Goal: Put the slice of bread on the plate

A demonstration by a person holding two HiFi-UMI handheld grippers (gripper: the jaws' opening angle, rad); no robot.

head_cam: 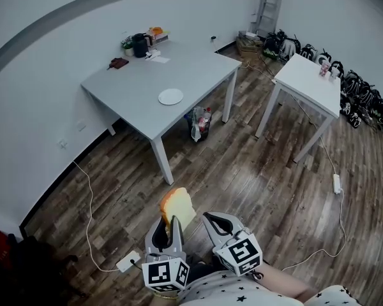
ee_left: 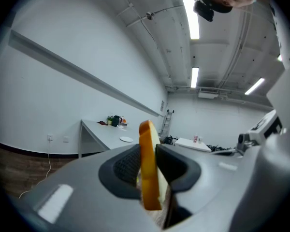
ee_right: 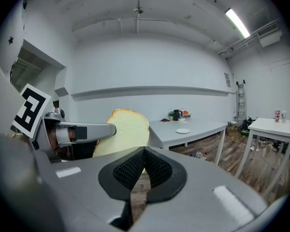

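Bread slice (head_cam: 177, 206) upright in L hand-held gripper (head_cam: 168, 225), gripped; R hand-held gripper (head_cam: 210, 220) beside, jaws together, empty.

Left claw (head_cam: 168, 225) grips bread slice (head_cam: 179, 207); plate (head_cam: 170, 96) on grey table (head_cam: 143, 75).

Your left gripper (head_cam: 169, 228) looks like matt grey plastic, its pads (ee_left: 128, 166) black and finely ribbed. The slice of bread (head_cam: 179, 208) shows soft, porous, matt crumb and a smooth orange crust. The floor (head_cam: 255, 171) is dark, faintly glossy wood planking; the table (head_cam: 147, 75) is smooth matt grey.
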